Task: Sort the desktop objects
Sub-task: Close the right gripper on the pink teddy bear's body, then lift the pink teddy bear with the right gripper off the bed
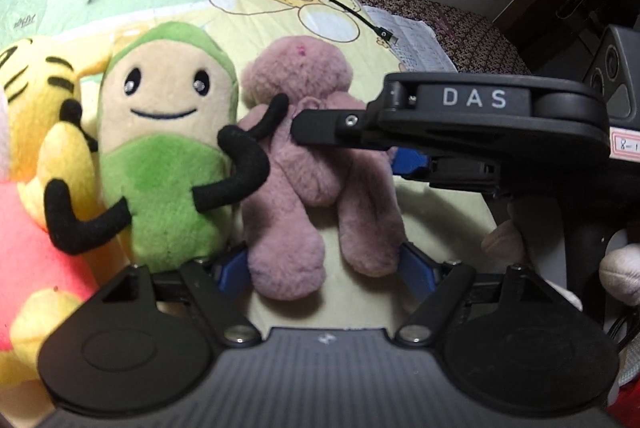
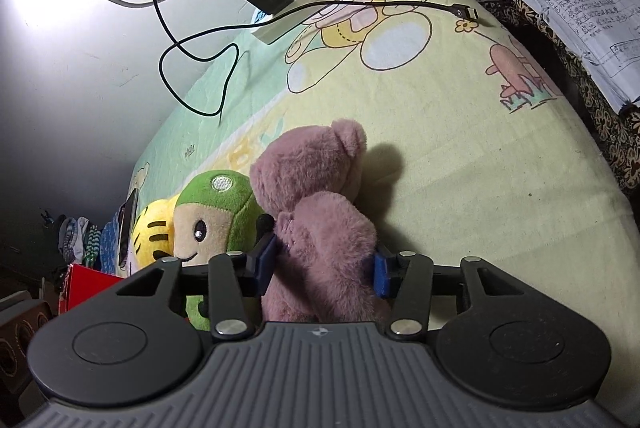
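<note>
Both grippers framed the purple plush bear [image 2: 320, 224], but only the right gripper [image 2: 324, 268] looked clamped on it, its blue pads pressed into the bear's sides straight ahead. The left gripper [image 1: 320, 268] stood apart, the bear's legs between its fingers without clear contact, so the right was nearer. The bear's long axis ran away from the left gripper, with the green plush [image 1: 168, 132] just to its left on the bed [image 2: 480, 148].

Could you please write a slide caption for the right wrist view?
Right hand-held gripper straddling a mauve plush bear beside a green plush toy on a cartoon-print sheet.
</note>
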Available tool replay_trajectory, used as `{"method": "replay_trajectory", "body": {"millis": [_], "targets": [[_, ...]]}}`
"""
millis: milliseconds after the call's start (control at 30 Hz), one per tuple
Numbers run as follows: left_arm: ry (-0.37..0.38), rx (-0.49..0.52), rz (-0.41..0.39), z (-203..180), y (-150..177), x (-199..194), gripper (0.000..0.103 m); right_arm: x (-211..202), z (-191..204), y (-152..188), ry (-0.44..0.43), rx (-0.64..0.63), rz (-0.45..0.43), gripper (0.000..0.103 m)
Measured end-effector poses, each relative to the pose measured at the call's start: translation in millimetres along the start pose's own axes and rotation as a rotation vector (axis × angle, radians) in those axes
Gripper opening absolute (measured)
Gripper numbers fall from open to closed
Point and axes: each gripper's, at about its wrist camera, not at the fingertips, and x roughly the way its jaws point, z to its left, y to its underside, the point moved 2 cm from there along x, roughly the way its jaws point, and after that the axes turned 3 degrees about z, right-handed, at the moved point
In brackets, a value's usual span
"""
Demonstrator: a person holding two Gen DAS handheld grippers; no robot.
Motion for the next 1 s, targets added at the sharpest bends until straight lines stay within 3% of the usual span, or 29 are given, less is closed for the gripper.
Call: {"method": "replay_trajectory", "body": {"millis": [300, 567, 700, 767, 867, 1000], "targets": [[0.048, 0.057, 0.04, -13, 28, -16, 0.083, -32, -10, 23, -0.03, 0.025, 0.05, 0.042], [0.01, 0.135, 0.026, -23, 59, -35, 0.092, -67, -22, 60, -0.041, 0.037, 0.074, 0.03], [-0.014, 0.161, 0.025, -25, 55, -24, 0.093, -71, -35, 73, -0.017, 0.089, 0.052, 0.034], [0.002, 0.164, 0.023, -28, 48, -18, 0.093, -73, -35, 72, -0.005, 0.097, 0.02, 0.042], [0.006, 0.189, 0.027, -37, 36, -2, 0.094, -72, -30, 66, 0.03, 0.068, -0.038, 0.049], [-0.008, 0.201, 0.013, -48, 34, 5, 0.09, -58, -24, 59, 0.052, 0.031, -0.053, 0.052]]}}
